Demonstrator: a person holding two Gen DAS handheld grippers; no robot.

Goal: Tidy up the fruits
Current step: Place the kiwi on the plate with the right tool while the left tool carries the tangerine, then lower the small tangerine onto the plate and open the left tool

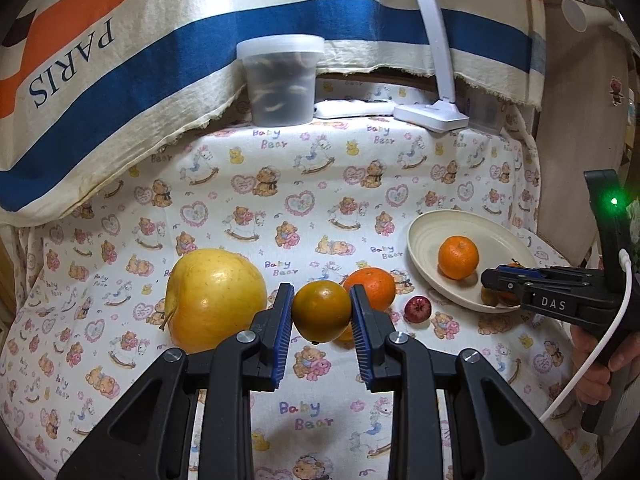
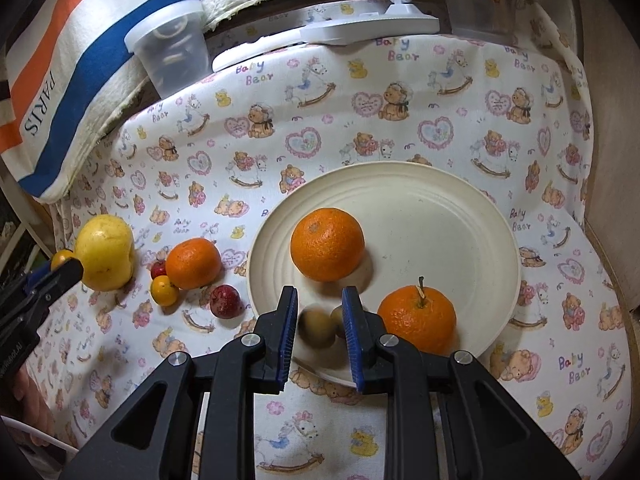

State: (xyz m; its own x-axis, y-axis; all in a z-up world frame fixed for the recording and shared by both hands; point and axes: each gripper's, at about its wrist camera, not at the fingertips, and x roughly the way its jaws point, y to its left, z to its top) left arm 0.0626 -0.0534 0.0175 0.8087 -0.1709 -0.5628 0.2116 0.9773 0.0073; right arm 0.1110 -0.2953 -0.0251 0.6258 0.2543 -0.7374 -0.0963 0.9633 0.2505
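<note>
Left tool (image 1: 322,312) is clenched on a small greenish-orange citrus (image 1: 322,311), pads on its two sides. The fruit appears raised off the counter (image 1: 280,208); I cannot confirm this from the other view, where only a sliver of it shows.

Right tool (image 2: 320,330) is released, jaws apart, over the near rim of the cream plate (image 2: 460,208). Between and beyond its pads lie two small blurred brownish fruits (image 2: 316,326) on the plate; I cannot tell whether the pads touch them.

Plate also holds two mandarins: one plain (image 2: 327,245), one with a stem (image 2: 417,318).

On the cloth, left of the plate: large yellow apple (image 1: 216,300), a mandarin (image 1: 370,288), a small yellow-orange fruit (image 2: 164,290), a small red fruit (image 1: 417,309), and a second red one (image 2: 158,269) partly hidden.

Step in hand, as I judge it: carry the held citrus to the plate.
- Keep the squeeze steady and light; round skin can slip.
- Lift clear of the mandarin just behind before traversing right.
- Right tool occupies the plate's near edge; move it away or approach from the far side.
- Set down in the bare far part of the plate, low, so it does not roll.

Legible text: "PARIS" on the striped cloth (image 1: 100,80), upside down; "Baby Bear" repeated on the counter print; "DAS" on the right tool's body.
</note>
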